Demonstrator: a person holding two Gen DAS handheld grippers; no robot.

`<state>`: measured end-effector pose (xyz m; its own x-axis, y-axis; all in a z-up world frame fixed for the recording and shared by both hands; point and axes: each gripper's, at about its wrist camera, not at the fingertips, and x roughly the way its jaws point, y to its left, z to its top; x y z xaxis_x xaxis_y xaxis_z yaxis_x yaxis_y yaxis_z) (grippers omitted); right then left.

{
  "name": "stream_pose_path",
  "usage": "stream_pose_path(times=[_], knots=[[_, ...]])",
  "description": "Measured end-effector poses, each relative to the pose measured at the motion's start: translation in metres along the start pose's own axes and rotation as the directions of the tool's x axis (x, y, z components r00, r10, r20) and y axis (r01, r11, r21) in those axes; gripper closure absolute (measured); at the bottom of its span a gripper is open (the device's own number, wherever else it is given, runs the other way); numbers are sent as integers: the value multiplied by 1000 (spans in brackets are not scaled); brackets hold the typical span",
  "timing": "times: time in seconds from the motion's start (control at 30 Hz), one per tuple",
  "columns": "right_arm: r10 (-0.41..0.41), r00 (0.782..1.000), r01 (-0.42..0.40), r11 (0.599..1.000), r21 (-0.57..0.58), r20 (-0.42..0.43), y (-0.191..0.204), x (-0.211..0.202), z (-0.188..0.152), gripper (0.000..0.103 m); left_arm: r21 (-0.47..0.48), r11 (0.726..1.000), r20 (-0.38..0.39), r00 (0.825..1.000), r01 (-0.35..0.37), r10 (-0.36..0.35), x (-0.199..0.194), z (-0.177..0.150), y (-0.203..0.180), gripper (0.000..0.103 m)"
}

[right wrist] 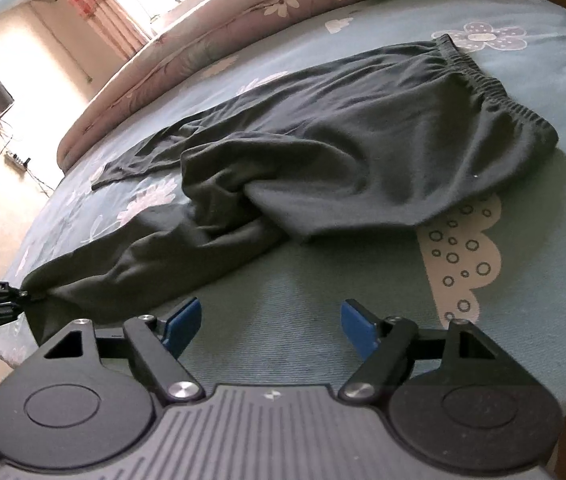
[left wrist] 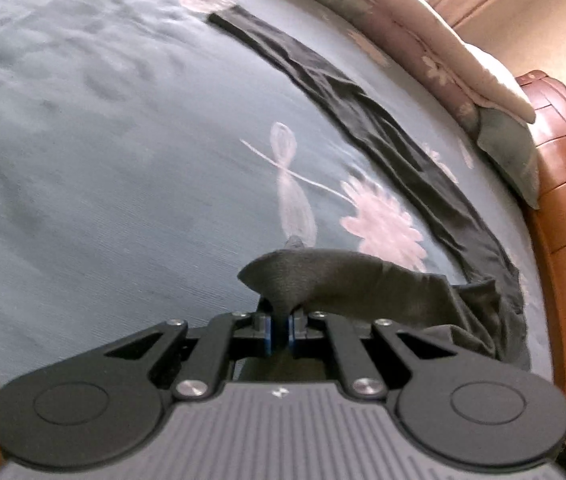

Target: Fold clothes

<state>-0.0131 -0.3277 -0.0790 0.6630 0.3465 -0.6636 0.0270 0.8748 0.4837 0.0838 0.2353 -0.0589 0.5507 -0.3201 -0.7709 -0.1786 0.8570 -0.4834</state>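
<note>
Trousers (right wrist: 363,132) lie on the bed (right wrist: 283,320), one cuff pinched in the left gripper (left wrist: 279,326); thin hold may slip; right gripper (right wrist: 271,324) gapes empty.

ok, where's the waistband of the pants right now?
In the right wrist view the waistband lies flat on the bed at upper right, near the purple flower print, far from the open right gripper.
</note>
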Motion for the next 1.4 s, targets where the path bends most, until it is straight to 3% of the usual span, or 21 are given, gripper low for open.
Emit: stream_pose_path(times=[0.33, 0.6, 0.63, 0.7, 0.77, 0.87, 0.97, 1.03, 1.13, 1.2, 1.4], knots=[[-16, 1000, 16, 1000, 1, -6, 0, 2, 2, 22, 1, 990, 8, 990, -138, 138, -19, 30, 29, 97], [-25, 1000, 25, 1000, -2, -6, 2, 0, 0, 21, 72, 971, -52, 972, -226, 230, 17, 47, 20, 90], [-26, 1000, 25, 1000, -2, -5, 2, -1, 0, 21, 67, 972, -58, 972, -224, 228, 21, 47, 22, 88], [-26, 1000, 26, 1000, -3, -3, 1, -2, 0, 21, 42, 973, -56, 972, -228, 230, 23, 46, 27, 69], [-33, 999, 33, 999, -2, -5, 1, -2, 0, 21, 7, 973, -39, 972, -232, 233, 19, 44, 36, 60], [-41, 999, 41, 999, -1, -6, -1, -2, 1, 20, -52, 974, -19, 976, -219, 218, 4, 37, 50, 59], [-39, 999, 39, 999, 2, -7, -1, 1, 1, 20, -91, 981, -13, 985, -172, 171, -3, 28, 59, 48], [-37, 999, 37, 999, -3, -13, 1, 4, 2, 20, -104, 982, -24, 988, -156, 154, 0, 22, 63, 45], [-35, 999, 34, 999, -23, -17, 7, 5, 3, 20, -76, 981, -3, 984, -176, 176, 6, 19, 57, 51], [-33, 999, 32, 999, -38, -14, 11, 3, 3, 20, -38, 988, -5, 989, -151, 150, 7, 20, 44, 98], [-44, 999, 44, 998, -40, -11, 11, 1, 2, 20, 108, 993, -5, 999, -40, 41, 4, 27, -17, 97]])
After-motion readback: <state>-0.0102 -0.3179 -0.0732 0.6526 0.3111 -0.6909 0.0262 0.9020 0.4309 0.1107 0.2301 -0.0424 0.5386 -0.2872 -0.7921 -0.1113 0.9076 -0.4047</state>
